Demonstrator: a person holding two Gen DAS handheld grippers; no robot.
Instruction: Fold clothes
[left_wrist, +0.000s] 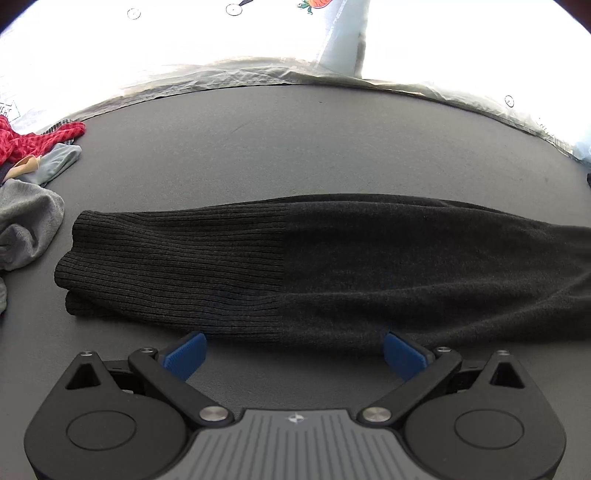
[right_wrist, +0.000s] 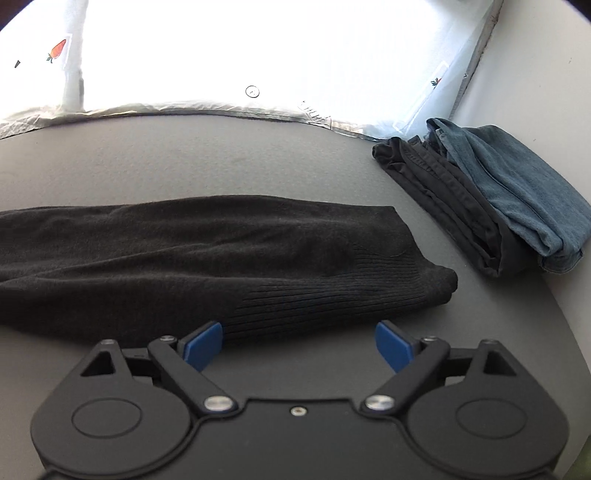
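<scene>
A black knit garment (left_wrist: 295, 266) lies folded into a long band across the grey table, ribbed at its left end. In the right wrist view the same garment (right_wrist: 207, 258) ends in a ribbed, rounded fold at the right. My left gripper (left_wrist: 293, 354) stands open at the garment's near edge, blue pads wide apart, nothing between them. My right gripper (right_wrist: 298, 343) is open too, just short of the ribbed near edge, with only table between its pads.
A loose heap of red, grey and pale blue clothes (left_wrist: 29, 184) sits at the left. A stack of folded black and blue garments (right_wrist: 491, 199) lies at the right by a pale wall. A bright crinkled sheet (left_wrist: 258, 74) borders the table's far edge.
</scene>
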